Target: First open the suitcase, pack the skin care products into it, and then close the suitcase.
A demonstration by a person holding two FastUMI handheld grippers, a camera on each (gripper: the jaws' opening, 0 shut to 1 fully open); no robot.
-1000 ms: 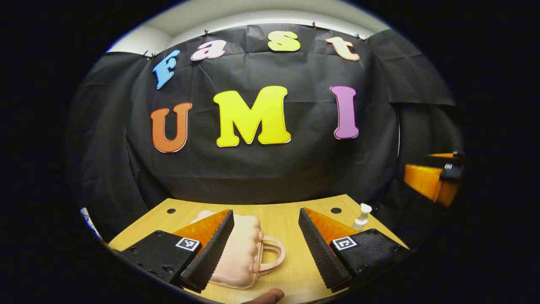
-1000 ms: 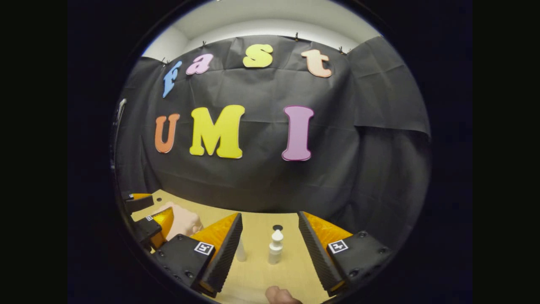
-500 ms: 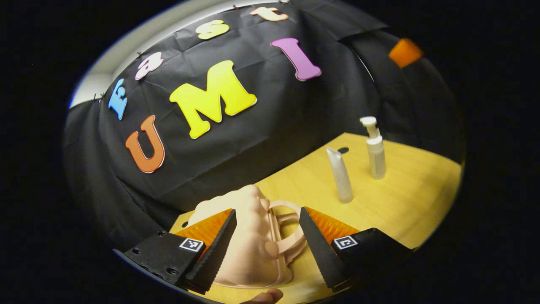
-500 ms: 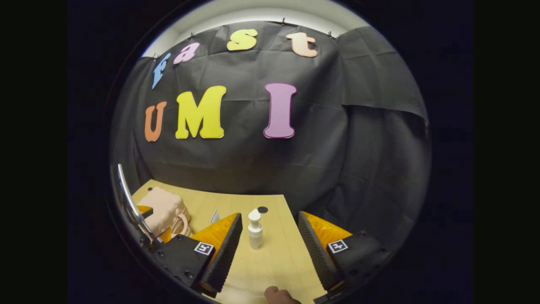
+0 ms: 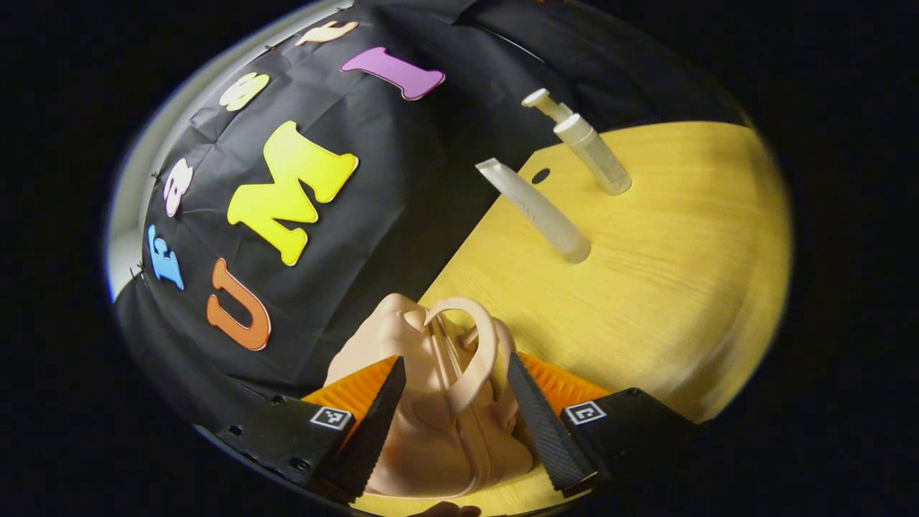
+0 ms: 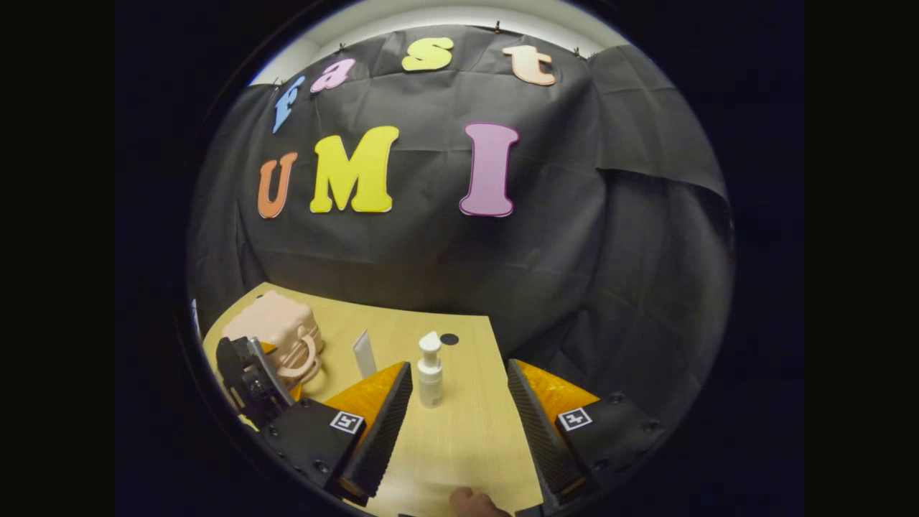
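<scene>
I'm bracketing the closed pink suitcase [image 5: 431,424] with my wide-spread left gripper [image 5: 456,424]; pump bottle [image 6: 430,372] and tube [image 6: 363,353] are waiting unpacked.

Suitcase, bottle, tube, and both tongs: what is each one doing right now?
Suitcase: closed, lying on the table, between the left tongs' fingers.
Pump bottle: standing upright, untouched.
Tube: standing upright, untouched.
Left tongs: open around the suitcase handle.
Right tongs: open, holding nothing.

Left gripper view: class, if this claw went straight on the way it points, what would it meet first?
Most likely the pink suitcase: its handle already lies between the open left claw fingers, though contact is unclear.
</scene>
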